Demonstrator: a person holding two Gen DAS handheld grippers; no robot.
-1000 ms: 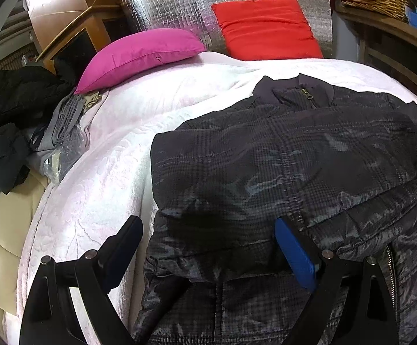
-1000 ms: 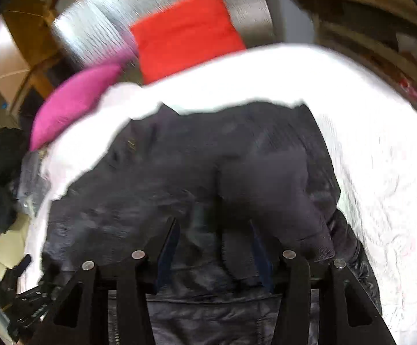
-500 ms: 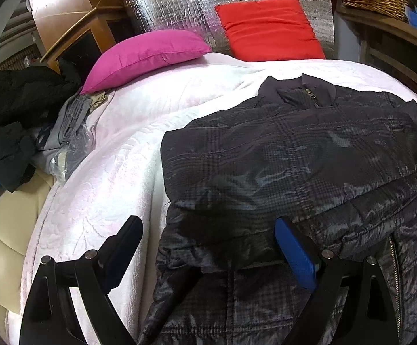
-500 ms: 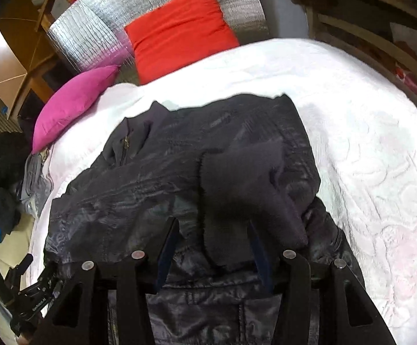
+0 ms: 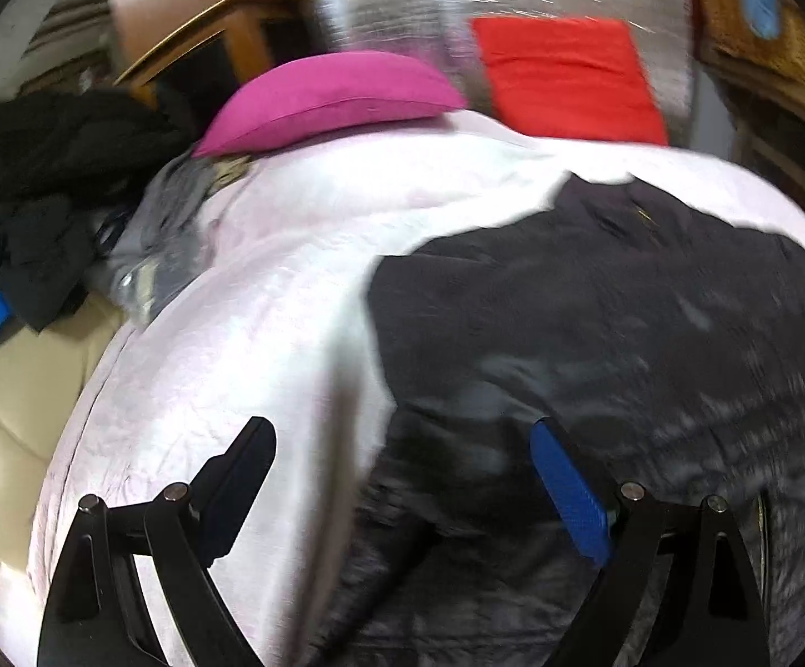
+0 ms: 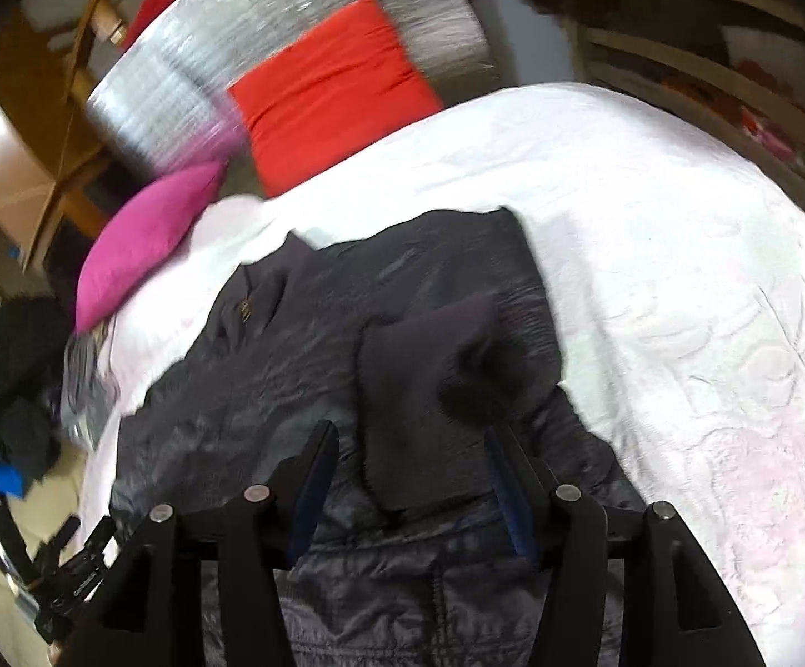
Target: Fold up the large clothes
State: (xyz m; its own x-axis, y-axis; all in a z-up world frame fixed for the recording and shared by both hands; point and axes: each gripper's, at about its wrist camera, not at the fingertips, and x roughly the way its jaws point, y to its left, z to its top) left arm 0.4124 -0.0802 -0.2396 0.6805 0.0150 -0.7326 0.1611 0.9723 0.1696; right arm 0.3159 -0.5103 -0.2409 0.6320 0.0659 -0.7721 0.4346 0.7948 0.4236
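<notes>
Right wrist view shows the dark jacket spread on the white bedspread, its collar toward the magenta pillow and one sleeve with its knit cuff laid back over the body. It looks like a quilted, shiny-shelled piece — soft and floppy, probably slippery under the pads and puffy enough to spring open after a fold. I would take it at a firmer spot: the cuff, the hem or the zipper edge, pinching through both layers.

Near the jacket's hem, the right gripper stands about half spread and its jaws are opening; the cuff end lies between the fingers, but the blue pads do not look pressed on it, so I judge nothing is held.

At the jacket's other side, the left gripper is spread wide above the edge where dark fabric meets bedspread — one finger over the white cover, the blue-padded one over the jacket, gripping nothing. That view is blurred.
</notes>
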